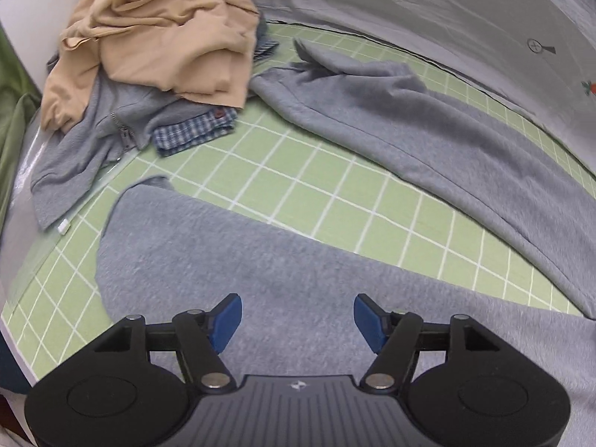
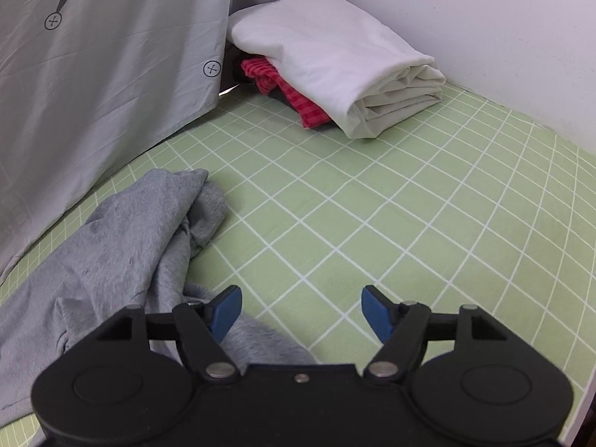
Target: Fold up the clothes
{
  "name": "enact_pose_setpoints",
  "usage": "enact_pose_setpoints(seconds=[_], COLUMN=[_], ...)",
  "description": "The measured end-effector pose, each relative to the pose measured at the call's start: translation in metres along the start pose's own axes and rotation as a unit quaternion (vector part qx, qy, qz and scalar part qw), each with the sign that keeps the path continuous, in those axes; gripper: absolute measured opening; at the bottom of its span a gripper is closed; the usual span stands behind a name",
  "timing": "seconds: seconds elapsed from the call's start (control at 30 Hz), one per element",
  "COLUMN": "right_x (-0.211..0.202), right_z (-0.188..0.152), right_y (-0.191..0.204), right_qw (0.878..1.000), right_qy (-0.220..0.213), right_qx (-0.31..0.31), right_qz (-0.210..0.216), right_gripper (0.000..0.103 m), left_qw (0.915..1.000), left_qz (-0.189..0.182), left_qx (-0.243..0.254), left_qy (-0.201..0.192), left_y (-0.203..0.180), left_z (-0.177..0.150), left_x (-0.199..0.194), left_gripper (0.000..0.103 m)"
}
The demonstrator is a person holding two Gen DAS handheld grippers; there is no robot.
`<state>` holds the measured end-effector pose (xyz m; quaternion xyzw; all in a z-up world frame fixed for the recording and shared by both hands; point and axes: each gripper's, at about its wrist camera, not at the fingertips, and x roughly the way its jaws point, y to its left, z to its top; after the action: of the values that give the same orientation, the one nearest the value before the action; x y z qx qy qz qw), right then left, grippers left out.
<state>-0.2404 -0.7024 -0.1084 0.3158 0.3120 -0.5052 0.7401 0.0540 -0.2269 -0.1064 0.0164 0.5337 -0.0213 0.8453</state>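
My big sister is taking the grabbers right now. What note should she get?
Left gripper: open, empty, over the grey sweatpants spread on the green checked sheet.
Right gripper: open, empty, beside the pants' bunched end.
Unfolded pile waits at the left; the folded white cloth sits on a red garment in the far corner.
Done: pants laid out. Left: fold them, then the pile.

Each hand-held gripper (image 1: 298,322) (image 2: 300,314) is black with blue fingertip pads, silver pivot screws
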Motion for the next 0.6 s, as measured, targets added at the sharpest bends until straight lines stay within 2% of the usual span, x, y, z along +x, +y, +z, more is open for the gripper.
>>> enact_pose_setpoints(seconds=[0.13,0.27,0.47,0.6], right_x=[0.007,0.017,0.03,0.035], right_z=[0.001,0.002,0.003,0.004], right_y=[-0.004,-0.007,-0.008,-0.005], right_qw=[1.0,1.0,1.0,0.999], right_qy=[-0.001,0.008,0.019,0.021], right_qx=[0.002,0.007,0.01,-0.001], right_qz=[-0.008,-0.014,-0.019,-0.03], right_gripper=[0.077,0.077,0.077,0.077], left_qw=[0.9979,0.9906,0.9938,0.991], left_qz=[-0.023,-0.037,-0.071,-0.083], left_qx=[0.059,0.129,0.086,0.104], left_qy=[-0.014,-0.024,-0.006,0.007], left_y=[-0.043,-0.096,-0.144,-0.182], left_z=[0.015,0.033,0.061,0.066], left_x=[-0.001,0.009,0.04,0.061], left_gripper=[0.074,0.077,0.081,0.083])
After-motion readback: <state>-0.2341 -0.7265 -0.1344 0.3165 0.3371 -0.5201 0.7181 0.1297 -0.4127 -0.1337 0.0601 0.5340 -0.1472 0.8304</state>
